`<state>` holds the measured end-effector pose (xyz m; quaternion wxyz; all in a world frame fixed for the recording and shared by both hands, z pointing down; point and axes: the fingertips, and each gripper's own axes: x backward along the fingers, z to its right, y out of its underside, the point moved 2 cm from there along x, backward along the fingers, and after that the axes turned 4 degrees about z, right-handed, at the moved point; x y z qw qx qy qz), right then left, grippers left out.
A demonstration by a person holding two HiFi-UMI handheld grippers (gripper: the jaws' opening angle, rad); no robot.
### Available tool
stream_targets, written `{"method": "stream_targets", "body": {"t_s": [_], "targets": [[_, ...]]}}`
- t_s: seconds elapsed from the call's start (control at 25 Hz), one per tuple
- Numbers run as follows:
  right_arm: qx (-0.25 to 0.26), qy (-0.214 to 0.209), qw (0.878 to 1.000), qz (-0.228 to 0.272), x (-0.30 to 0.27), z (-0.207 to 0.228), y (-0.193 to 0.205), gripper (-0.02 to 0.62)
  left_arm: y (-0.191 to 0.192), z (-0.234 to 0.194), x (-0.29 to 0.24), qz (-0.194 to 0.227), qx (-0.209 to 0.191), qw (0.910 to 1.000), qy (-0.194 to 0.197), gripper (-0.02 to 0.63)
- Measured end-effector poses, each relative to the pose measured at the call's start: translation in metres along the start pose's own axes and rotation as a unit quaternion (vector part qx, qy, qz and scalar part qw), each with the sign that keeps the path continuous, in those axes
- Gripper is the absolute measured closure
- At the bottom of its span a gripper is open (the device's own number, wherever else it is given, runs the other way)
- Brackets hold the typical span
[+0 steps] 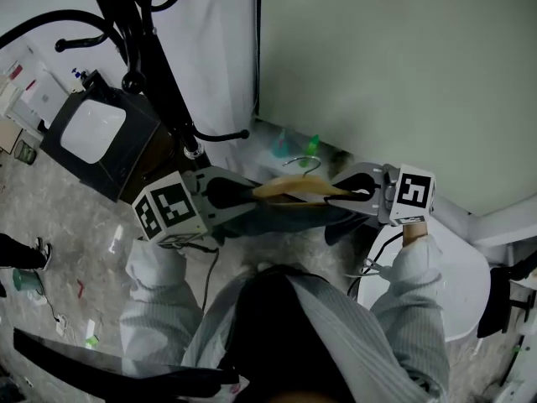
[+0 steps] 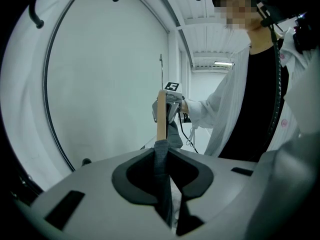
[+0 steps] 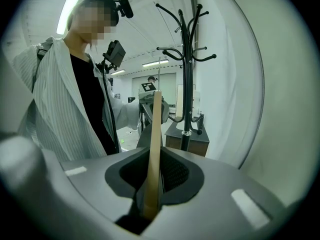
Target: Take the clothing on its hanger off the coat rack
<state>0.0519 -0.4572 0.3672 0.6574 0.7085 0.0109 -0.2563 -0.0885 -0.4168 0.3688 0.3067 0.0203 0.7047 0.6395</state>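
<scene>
1. Pale, smooth wood hanger [image 1: 294,190], curved, with a thin metal hook; dark grey clothing [image 1: 273,215] drapes under it.
2. Jaws of left gripper [image 1: 220,193] pinch the cloth-covered hanger end; jaws of right gripper [image 1: 367,193] pinch the bare wood end.
3. The hanger sits level between both grippers, its hook clear of the black metal coat rack [image 1: 149,53].
4. Cubes [image 1: 172,208] bear black-and-white square markers.

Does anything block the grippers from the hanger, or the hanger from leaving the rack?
Nothing visible: left gripper and right gripper are shut on the hanger, whose hook is clear of the coat rack.
</scene>
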Motion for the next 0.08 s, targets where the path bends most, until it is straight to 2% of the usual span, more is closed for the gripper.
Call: {"method": "stream_targets", "body": {"t_s": [0.08], "targets": [[-0.004,0.01,1.0,0.003,0.0034,-0.0056,0.0002,0.54,-0.0026,0.0032,-0.0024,-0.001,-0.004,0.9999,0.01,0.537]]}}
